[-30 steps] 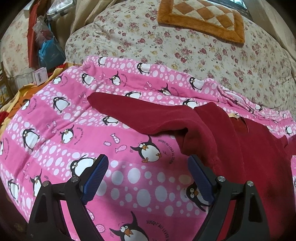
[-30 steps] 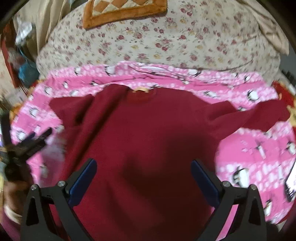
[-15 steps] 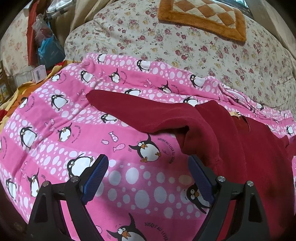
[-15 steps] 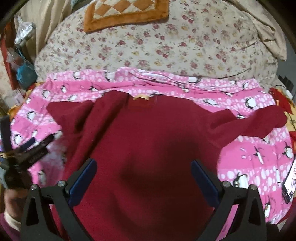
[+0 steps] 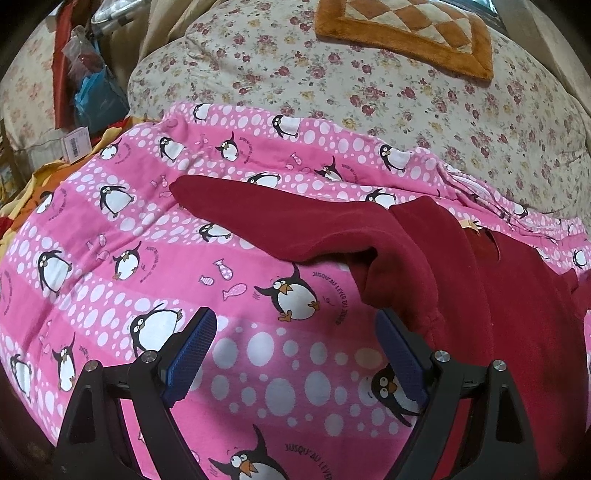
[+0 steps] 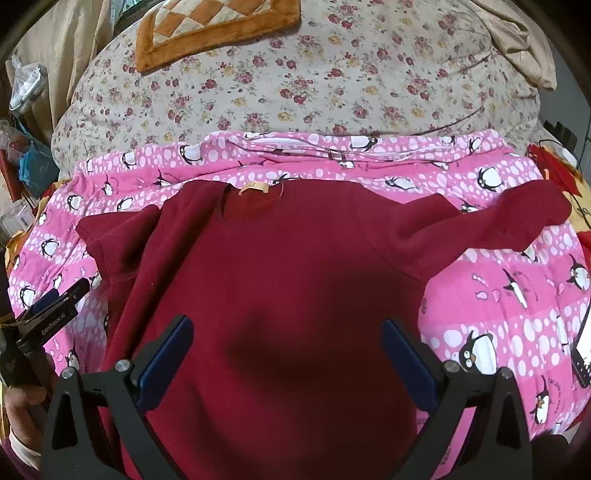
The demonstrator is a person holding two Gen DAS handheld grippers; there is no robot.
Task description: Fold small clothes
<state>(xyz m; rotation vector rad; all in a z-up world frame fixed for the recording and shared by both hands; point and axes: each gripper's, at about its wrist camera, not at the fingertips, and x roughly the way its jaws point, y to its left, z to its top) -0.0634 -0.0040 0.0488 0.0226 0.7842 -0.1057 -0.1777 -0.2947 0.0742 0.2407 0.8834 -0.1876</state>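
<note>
A dark red long-sleeved top (image 6: 295, 288) lies flat, neck away from me, on a pink penguin blanket (image 6: 517, 295). Its right sleeve (image 6: 517, 221) points out to the right. Its left sleeve (image 5: 280, 218) stretches out to the left in the left wrist view, where the body (image 5: 517, 302) fills the right side. My left gripper (image 5: 295, 350) is open and empty above the blanket, just left of the top; it also shows in the right wrist view (image 6: 55, 299). My right gripper (image 6: 286, 362) is open and empty above the top's lower body.
A floral duvet (image 6: 295, 81) with an orange checked mat (image 6: 214, 26) lies behind the blanket. Bags and clutter (image 5: 92, 92) stand at the far left. A dark flat object (image 6: 581, 354) lies at the right edge of the blanket.
Both grippers have pulled back slightly and steadied; the right view is sharper. The top has not moved.
</note>
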